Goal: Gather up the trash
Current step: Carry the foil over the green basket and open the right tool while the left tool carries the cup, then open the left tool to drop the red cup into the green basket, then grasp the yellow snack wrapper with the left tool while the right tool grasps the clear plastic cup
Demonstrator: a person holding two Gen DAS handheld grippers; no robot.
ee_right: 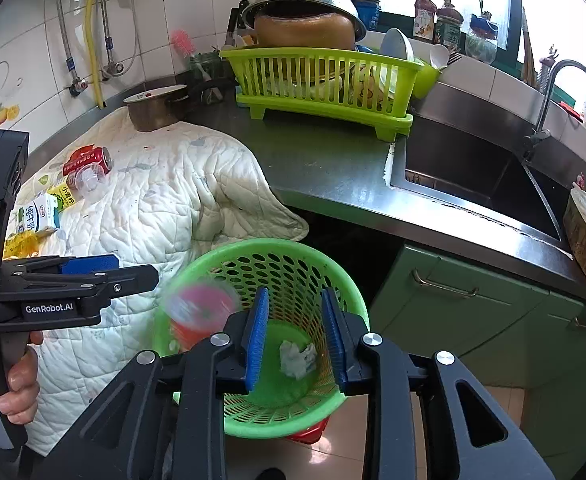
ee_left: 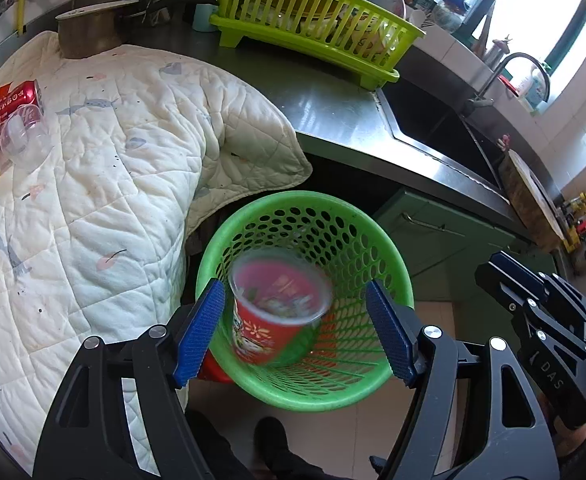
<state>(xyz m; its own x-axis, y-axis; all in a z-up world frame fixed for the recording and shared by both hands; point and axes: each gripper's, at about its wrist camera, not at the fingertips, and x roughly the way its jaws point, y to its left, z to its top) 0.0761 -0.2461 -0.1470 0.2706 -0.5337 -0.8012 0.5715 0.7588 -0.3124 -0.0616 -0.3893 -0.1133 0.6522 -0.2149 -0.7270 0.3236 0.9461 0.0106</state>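
Note:
A green perforated bin [ee_left: 317, 236] stands on the floor by the counter; it also shows in the right wrist view [ee_right: 293, 264]. A red cup [ee_left: 277, 308] with a clear lid is blurred, falling into the bin between the open jaws of my left gripper [ee_left: 297, 328]. It shows blurred in the right wrist view [ee_right: 201, 312]. My right gripper [ee_right: 297, 340] is open and empty above the bin, over a crumpled tissue [ee_right: 297, 358]. A red can [ee_left: 9, 100], a clear cup [ee_left: 25, 140] and cartons [ee_right: 41, 212] lie on the white quilt [ee_left: 93, 200].
A lime dish rack [ee_left: 313, 32] with bowls stands on the steel counter [ee_left: 333, 112]. A sink [ee_right: 473, 172] and tap [ee_right: 561, 76] are to the right. A pot [ee_right: 153, 108] sits at the quilt's far edge. Green cabinet doors [ee_right: 453, 304] are below.

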